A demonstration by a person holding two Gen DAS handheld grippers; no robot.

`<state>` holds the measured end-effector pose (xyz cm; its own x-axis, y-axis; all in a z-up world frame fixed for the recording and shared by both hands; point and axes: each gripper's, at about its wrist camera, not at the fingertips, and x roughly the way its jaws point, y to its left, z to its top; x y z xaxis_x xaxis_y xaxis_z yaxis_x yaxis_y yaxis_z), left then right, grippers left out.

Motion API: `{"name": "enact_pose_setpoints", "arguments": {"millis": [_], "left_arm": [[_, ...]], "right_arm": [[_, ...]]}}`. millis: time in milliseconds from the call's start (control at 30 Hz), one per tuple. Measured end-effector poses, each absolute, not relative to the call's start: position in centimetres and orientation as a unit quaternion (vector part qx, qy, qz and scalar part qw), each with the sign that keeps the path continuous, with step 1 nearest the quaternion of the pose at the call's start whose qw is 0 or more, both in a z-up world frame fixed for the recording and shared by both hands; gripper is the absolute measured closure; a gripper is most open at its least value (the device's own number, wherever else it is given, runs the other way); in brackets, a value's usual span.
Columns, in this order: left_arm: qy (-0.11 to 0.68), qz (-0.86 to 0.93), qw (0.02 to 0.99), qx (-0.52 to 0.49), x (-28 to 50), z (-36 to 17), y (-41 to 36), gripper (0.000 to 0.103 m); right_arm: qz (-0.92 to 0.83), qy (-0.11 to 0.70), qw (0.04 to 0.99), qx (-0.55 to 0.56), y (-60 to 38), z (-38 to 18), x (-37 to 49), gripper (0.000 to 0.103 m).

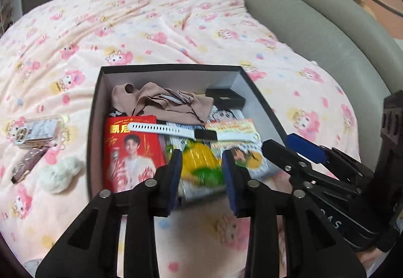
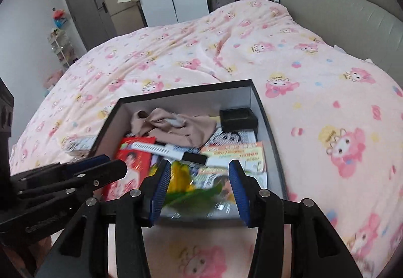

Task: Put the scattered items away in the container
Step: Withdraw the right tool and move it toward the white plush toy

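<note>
While you hover: both grippers spread, holding nothing.
Left gripper (image 1: 202, 172): over box (image 1: 97, 101) near edge.
Right gripper (image 2: 199, 188): likewise.
Box: dark rectangular cardboard.
Watch (image 1: 191, 132): white ribbed strap, inside.
Phone case (image 1: 37, 130): glossy, outside, left, on fleecy blanket (image 1: 151, 26).

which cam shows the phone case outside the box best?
Left wrist: the phone case lies whole and unblocked on the bedspread, left of the box. In the right wrist view it is blurred and partly hidden behind the box wall.

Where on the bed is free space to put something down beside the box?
The blanket right of the box, toward the grey headboard, is bare, as is the stretch beyond its far wall. Left of the box is crowded: phone case, brown bar, white fluffy item.
</note>
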<state>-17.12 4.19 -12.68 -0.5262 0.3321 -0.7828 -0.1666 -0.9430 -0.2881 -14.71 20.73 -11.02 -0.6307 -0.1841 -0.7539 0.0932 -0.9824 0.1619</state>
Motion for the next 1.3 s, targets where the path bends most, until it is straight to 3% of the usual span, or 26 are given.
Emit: {"name": "enact_pose_setpoints", "arguments": {"millis": [333, 567, 967, 1300], "left_arm": [[-0.106, 0.873, 0.137, -0.456, -9.8, -11.5, 0.5, 0.067], [-0.142, 0.867, 0.089, -0.469, -6.4, -13.4, -6.6, 0.067], [-0.324, 0.804, -0.038, -0.497, -8.7, -19.4, -20.8, 0.067], [-0.453, 0.736, -0.099, -0.494, -14.6, -25.9, -26.9, 0.067]], "right_arm": [[-0.902, -0.025, 0.111, 0.416, 15.7, -9.9, -8.9, 0.059], [-0.881, 0.002, 0.181, 0.437, 8.6, -11.8, -7.8, 0.059], [-0.815, -0.016, 0.278, 0.509, -3.3, -16.5, -13.7, 0.059], [-0.795, -0.089, 0.200, 0.566, -6.9, -21.3, -21.1, 0.059]]}}
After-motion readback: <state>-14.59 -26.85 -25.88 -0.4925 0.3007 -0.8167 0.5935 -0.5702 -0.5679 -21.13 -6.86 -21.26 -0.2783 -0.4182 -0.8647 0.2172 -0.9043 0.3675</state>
